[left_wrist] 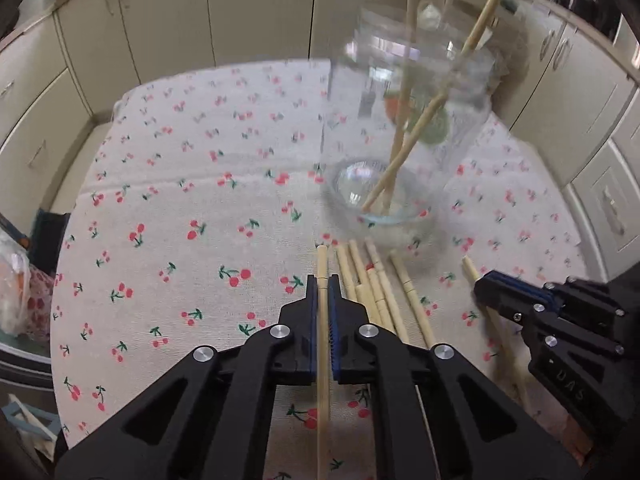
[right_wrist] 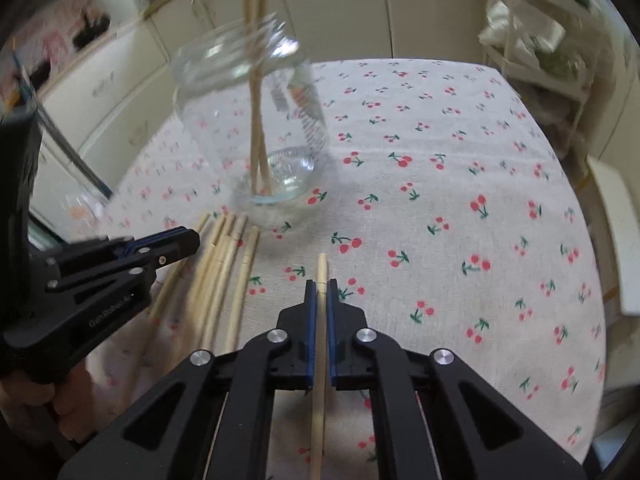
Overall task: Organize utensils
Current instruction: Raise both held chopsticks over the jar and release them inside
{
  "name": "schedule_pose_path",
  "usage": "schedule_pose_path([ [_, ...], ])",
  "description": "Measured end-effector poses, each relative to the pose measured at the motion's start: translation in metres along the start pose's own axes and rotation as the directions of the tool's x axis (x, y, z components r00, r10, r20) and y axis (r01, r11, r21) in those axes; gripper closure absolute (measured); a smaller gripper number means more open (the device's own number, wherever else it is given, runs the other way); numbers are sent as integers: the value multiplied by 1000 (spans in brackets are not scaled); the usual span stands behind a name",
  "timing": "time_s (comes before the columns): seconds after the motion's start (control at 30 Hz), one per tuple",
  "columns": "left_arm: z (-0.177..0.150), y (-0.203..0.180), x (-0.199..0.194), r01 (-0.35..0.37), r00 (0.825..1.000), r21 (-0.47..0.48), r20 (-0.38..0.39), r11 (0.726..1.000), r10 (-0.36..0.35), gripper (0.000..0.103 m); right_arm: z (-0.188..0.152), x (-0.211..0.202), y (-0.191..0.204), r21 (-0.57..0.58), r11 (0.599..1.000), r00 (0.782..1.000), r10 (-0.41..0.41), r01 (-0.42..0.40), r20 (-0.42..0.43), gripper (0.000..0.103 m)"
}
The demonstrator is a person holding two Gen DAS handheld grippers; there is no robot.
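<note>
A clear glass jar (left_wrist: 404,128) stands on the cherry-print tablecloth (left_wrist: 180,200) with two wooden chopsticks (left_wrist: 404,148) leaning inside it; it also shows in the right wrist view (right_wrist: 256,120). Several loose chopsticks (left_wrist: 380,288) lie in front of the jar, also seen in the right wrist view (right_wrist: 224,272). My left gripper (left_wrist: 322,284) is shut on one chopstick (left_wrist: 322,344) above the cloth, left of the pile. My right gripper (right_wrist: 321,288) is shut on another chopstick (right_wrist: 320,360), right of the pile.
Cream cabinets (left_wrist: 160,20) surround the table. A white rack with bags (right_wrist: 536,52) stands at the far right. Bags and clutter (left_wrist: 16,292) sit off the table's left edge. The cloth's edges drop off at left and right.
</note>
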State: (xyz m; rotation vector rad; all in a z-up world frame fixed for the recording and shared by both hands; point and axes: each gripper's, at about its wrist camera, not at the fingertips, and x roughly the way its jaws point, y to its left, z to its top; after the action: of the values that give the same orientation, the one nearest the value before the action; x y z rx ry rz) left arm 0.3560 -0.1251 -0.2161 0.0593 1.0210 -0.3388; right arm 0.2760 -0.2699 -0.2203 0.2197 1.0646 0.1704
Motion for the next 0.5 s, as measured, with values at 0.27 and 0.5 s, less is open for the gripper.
schedule_pose_path([
  [0.27, 10, 17, -69, 104, 960, -54, 265, 993, -86, 98, 2, -38, -18, 186, 965, 974, 155, -184, 163, 97],
  [0.5, 46, 22, -126, 213, 857, -81, 495, 974, -146, 98, 27, -89, -15, 196, 951, 900, 139, -237, 412, 97],
])
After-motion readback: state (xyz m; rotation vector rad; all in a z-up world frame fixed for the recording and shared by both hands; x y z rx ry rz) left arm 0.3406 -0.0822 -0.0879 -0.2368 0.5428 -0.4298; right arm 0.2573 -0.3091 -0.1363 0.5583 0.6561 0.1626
